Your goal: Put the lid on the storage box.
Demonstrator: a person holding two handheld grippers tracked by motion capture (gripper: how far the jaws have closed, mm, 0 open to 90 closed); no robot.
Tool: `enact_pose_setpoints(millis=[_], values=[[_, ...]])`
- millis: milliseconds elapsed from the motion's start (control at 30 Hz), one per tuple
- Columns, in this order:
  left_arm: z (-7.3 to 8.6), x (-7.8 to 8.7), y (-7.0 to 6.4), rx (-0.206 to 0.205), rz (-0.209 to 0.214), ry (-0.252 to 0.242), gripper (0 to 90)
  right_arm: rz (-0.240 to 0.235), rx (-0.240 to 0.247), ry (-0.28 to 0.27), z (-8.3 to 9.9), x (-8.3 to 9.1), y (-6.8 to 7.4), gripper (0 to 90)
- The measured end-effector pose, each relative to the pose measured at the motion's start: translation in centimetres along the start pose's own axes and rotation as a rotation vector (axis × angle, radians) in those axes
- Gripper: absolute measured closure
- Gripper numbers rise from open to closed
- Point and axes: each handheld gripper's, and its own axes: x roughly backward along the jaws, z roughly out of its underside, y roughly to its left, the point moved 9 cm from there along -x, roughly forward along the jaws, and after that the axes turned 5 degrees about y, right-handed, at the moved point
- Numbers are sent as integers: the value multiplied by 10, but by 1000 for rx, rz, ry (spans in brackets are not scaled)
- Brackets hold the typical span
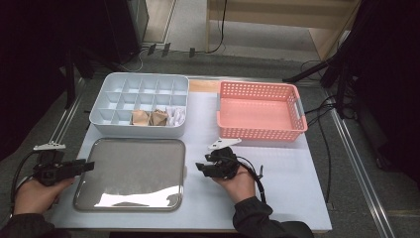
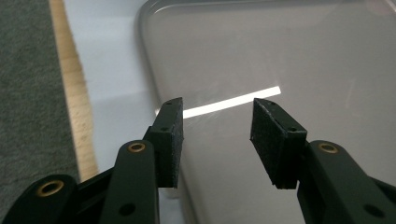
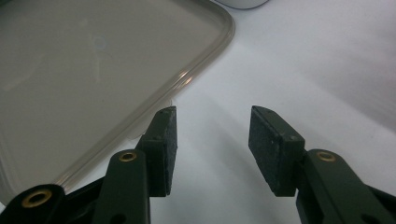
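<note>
My white worktop (image 1: 277, 168) stands on grey carpet. Both my left tongs (image 2: 215, 122) and right tongs (image 3: 212, 128) gape empty beside the steel tray (image 1: 130, 171); the high view adds a pink basket (image 1: 261, 111).

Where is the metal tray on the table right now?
In the high view the metal tray lies at the table's front left, just in front of the divided white box, between the left tongs and the right tongs.

Left hand-held gripper (image 2: 215, 133) jaws apart and empty, over metal tray (image 2: 299, 56) edge, white table (image 2: 109, 70) beside
</note>
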Motion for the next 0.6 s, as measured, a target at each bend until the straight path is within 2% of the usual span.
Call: enact_pose_setpoints(millis=[233, 433, 600], values=[[6, 0, 13, 41, -29, 25, 563, 4, 3, 9, 1, -1, 0, 535], [11, -5, 18, 47, -53, 65, 561, 5, 2, 18, 2, -3, 1, 535], [12, -6, 17, 62, -37, 79, 564, 5, 1, 27, 2, -4, 2, 535]])
